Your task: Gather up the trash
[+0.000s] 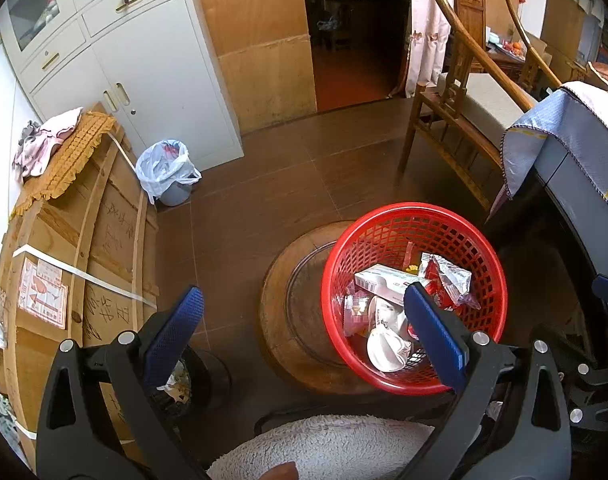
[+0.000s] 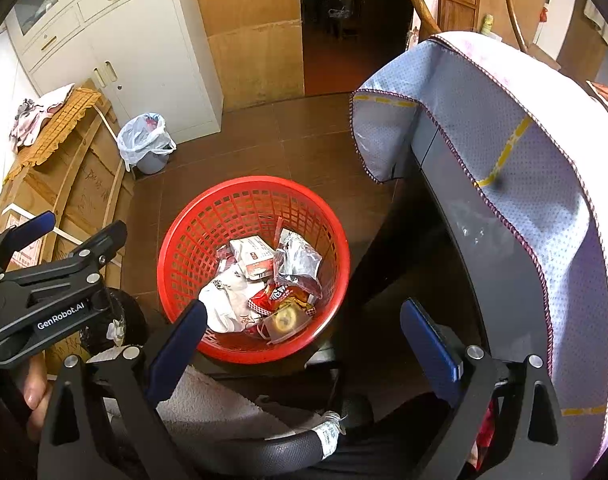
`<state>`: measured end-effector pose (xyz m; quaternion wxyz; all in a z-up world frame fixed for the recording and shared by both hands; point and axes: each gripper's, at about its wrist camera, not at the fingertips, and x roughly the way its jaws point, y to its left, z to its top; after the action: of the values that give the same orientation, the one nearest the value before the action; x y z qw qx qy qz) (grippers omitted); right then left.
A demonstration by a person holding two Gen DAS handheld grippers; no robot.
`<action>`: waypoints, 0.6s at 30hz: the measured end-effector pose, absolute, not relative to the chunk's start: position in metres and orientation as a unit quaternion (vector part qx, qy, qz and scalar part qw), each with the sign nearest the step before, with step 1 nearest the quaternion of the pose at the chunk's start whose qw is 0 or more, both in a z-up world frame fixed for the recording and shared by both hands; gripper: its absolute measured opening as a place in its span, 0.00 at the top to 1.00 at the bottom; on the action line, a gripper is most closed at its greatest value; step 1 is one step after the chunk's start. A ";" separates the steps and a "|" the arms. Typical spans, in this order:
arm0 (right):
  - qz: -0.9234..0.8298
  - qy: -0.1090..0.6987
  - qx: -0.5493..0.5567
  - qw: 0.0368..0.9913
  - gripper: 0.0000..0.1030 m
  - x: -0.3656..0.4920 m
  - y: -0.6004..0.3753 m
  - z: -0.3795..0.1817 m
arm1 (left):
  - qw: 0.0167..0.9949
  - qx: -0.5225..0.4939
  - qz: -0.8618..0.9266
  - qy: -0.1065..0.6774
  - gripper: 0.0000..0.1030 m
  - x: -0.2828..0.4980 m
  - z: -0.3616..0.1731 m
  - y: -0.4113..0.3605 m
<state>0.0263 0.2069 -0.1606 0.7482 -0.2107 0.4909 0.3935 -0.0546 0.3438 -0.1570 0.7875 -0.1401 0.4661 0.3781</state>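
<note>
Red mesh basket (image 2: 175, 248) on round wooden stool (image 1: 279, 320), trash inside: white carton (image 2: 251, 258), foil wrapper (image 2: 299, 258), crumpled paper (image 2: 223, 300). Left gripper (image 1: 304, 336) and right gripper (image 2: 304, 332) both spread wide, empty – hovering above. Judgement: scan table and floor for leftover pieces – pinch light wrappers centrally, release low over basket.

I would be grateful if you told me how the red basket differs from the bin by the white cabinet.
The red basket is open lattice plastic with no liner; the bin is solid grey, lined with a white plastic bag. The basket is near, raised on a round wooden stool; the bin stands on the floor further off. Both hold rubbish.
</note>
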 end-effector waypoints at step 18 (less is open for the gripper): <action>0.395 0.492 -0.212 0.747 0.07 0.025 0.208 -0.161 | 0.785 -0.145 0.378 0.468 0.06 -0.056 -0.158 0.346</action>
<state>0.0255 0.2078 -0.1611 0.7465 -0.2123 0.4919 0.3946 -0.0562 0.3465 -0.1581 0.7853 -0.1455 0.4680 0.3783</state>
